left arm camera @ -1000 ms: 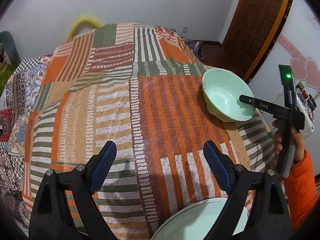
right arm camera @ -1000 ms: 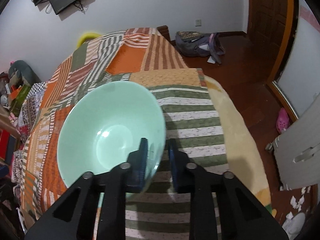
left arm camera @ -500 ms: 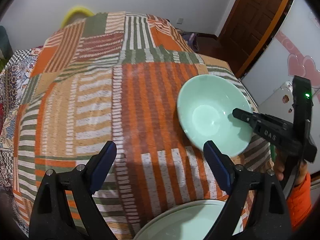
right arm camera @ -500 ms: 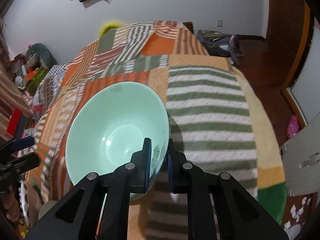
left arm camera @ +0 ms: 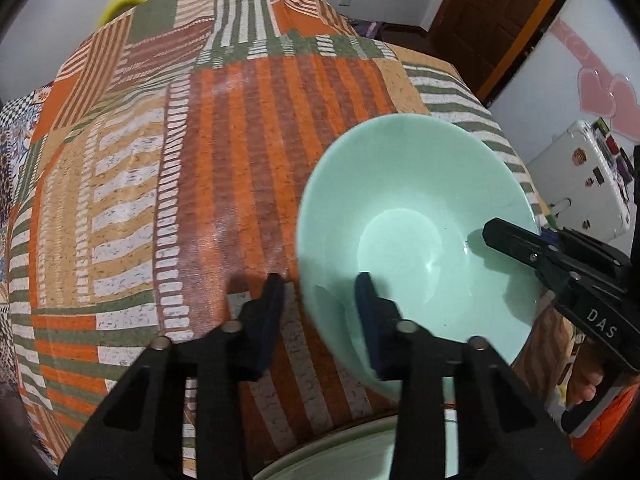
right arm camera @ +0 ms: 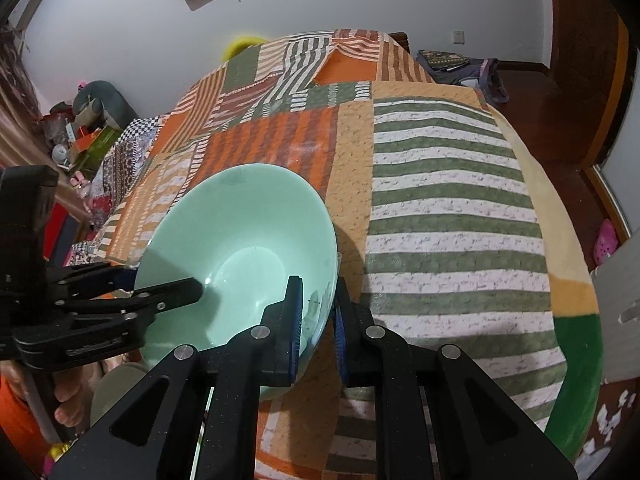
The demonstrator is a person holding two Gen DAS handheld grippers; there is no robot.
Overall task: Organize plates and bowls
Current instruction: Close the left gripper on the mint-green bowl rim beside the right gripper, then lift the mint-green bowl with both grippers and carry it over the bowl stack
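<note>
A pale green bowl [left arm camera: 416, 216] hangs tilted above the patchwork bedspread [left arm camera: 200, 160]. My right gripper [right arm camera: 316, 312] is shut on the bowl's rim [right arm camera: 240, 240], one finger inside and one outside. It shows in the left wrist view [left arm camera: 516, 240] at the right. My left gripper [left arm camera: 320, 300] straddles the bowl's opposite rim, jaws partly closed with a gap still between finger and rim. It shows in the right wrist view [right arm camera: 160, 288] at the left. A pale green plate [left arm camera: 344, 456] lies below, at the bottom edge.
The bedspread [right arm camera: 440, 200] ends at the right over a wooden floor [right arm camera: 560, 120] with a bag [right arm camera: 460, 68]. Clutter [right arm camera: 88, 128] stands beyond the bed's left side. A white fridge [left arm camera: 580, 172] is at the right.
The right gripper has carried the bowl toward the left gripper. The left gripper's jaws have narrowed a lot and now bracket the bowl's near rim.
</note>
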